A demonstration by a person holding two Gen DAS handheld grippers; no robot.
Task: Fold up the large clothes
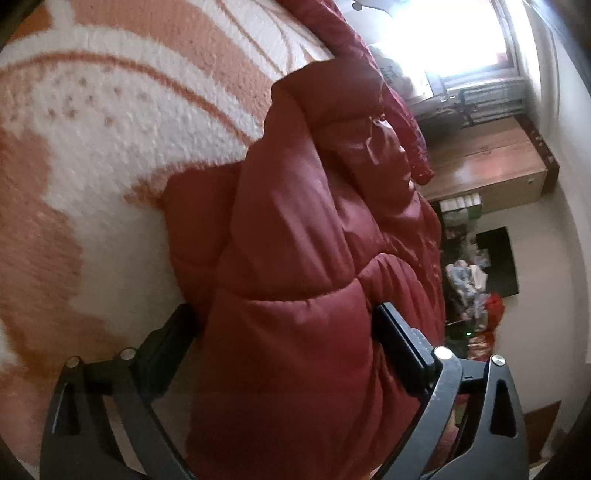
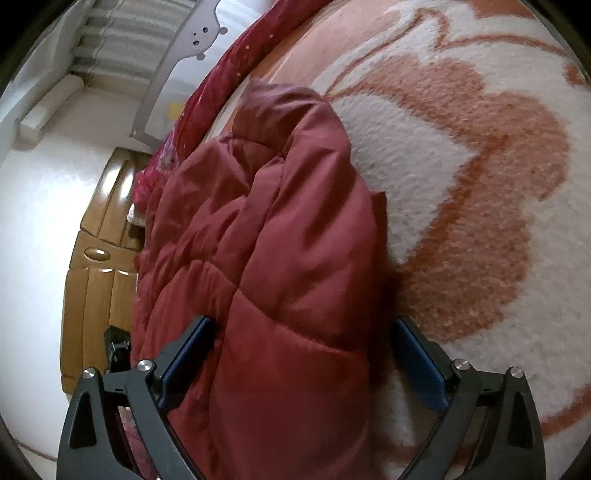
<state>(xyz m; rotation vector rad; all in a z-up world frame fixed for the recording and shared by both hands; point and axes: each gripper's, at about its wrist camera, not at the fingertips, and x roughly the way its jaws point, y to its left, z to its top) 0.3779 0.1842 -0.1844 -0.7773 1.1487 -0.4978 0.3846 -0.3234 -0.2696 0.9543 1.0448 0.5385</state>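
A dark red quilted puffer jacket (image 1: 314, 258) fills the gap between the jaws of the left gripper (image 1: 284, 332), whose black fingers (image 1: 402, 347) stand fairly wide apart with the padded cloth bulging between them; whether they truly pinch it cannot be told. The right gripper (image 2: 299, 347) shows the same: its jaws are spread wide, blue-padded fingers (image 2: 417, 358) on either side of a thick fold of the jacket (image 2: 280, 258), the left pad pressed into the fabric, the right pad seemingly just clear of it. The jacket is glossy and stitched in broad puffed bands, doubled over on itself in a bulky, creased heap. It lies on a white-and-orange flower-patterned blanket (image 1: 110, 147) covering a bed, close along the bed's edge. A crimson patterned cloth (image 2: 229, 66) runs along that edge beyond the jacket. Past it stand a wooden cabinet (image 2: 99, 240) and a bright window (image 1: 450, 33).
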